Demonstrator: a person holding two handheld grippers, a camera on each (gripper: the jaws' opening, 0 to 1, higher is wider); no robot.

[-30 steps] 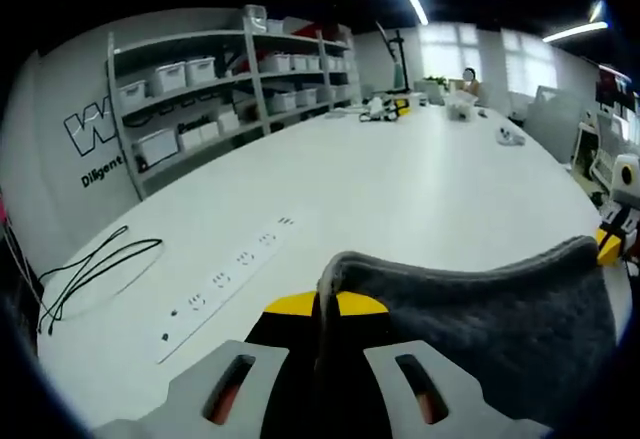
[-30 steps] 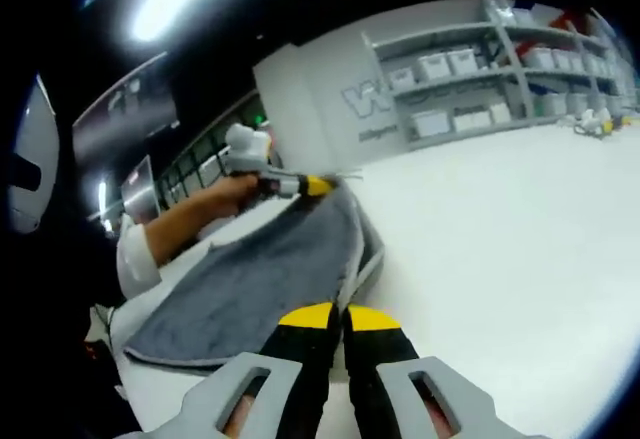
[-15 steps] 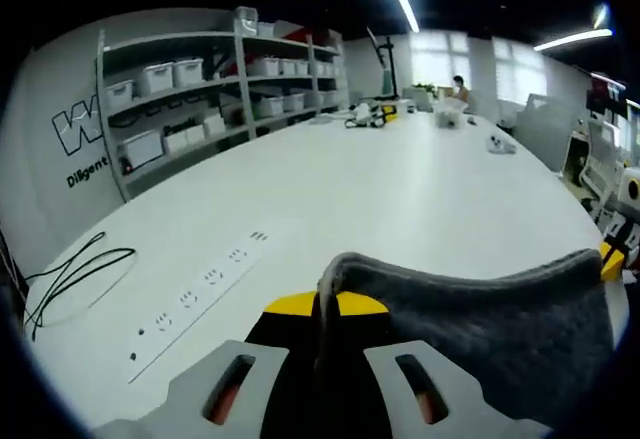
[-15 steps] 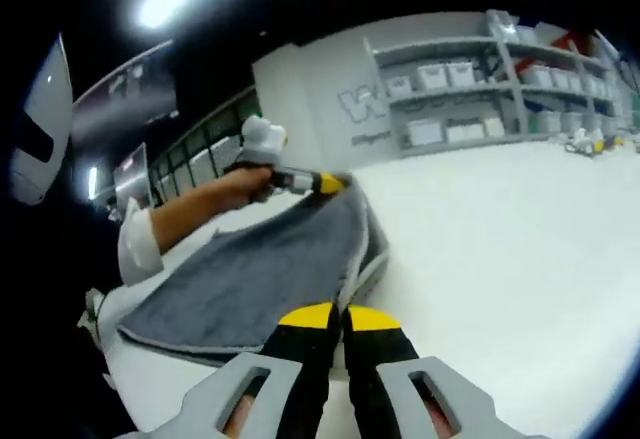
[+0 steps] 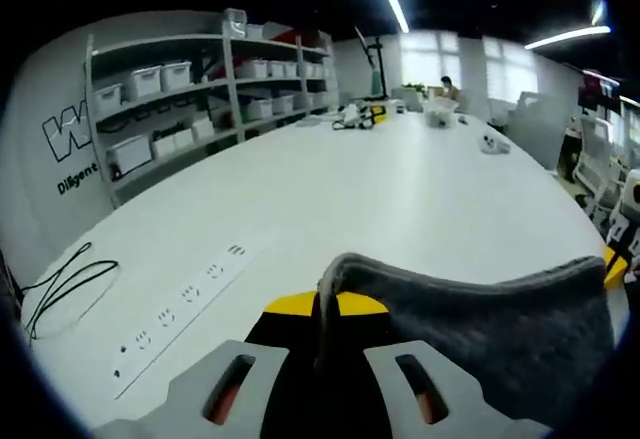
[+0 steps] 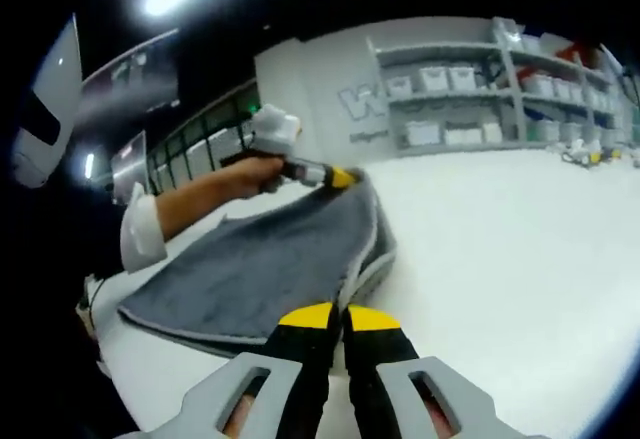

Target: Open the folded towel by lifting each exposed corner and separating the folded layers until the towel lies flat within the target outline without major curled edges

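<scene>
white table (image 5: pixel 400 189) stretches across an office room, with grey shelving (image 5: pixel 190 89) full of white bins along the far wall and strip lights overhead. at the table's left edge, in the left gripper view, a loop of black cable (image 5: pixel 60 284) lies on the surface, and just beside it a flush row of power sockets (image 5: pixel 180 299) runs inward from the near edge. small items (image 5: pixel 360 114) sit well apart at the far end of the table.

nearer, the left gripper (image 5: pixel 328 309) has its yellow-tipped jaws pressed together on a corner of the grey towel (image 5: pixel 490 329); the cloth rises out of the pinch and drapes off to the right, its upper edge sagging toward the other gripper's yellow tip (image 5: pixel 612 264) at the table's right side.

in the right gripper view, a sleeved arm (image 6: pixel 185 209) reaches in from the left, the hand (image 6: pixel 250 169) holding the left gripper (image 6: pixel 340 175), which grips the far corner of the towel (image 6: pixel 260 269). the cloth is raised off the table (image 6: pixel 520 249) there and slopes toward the near edge, with a lower layer showing under its right side. the right gripper (image 6: pixel 335 314) has its jaws closed on the towel's near edge.
</scene>
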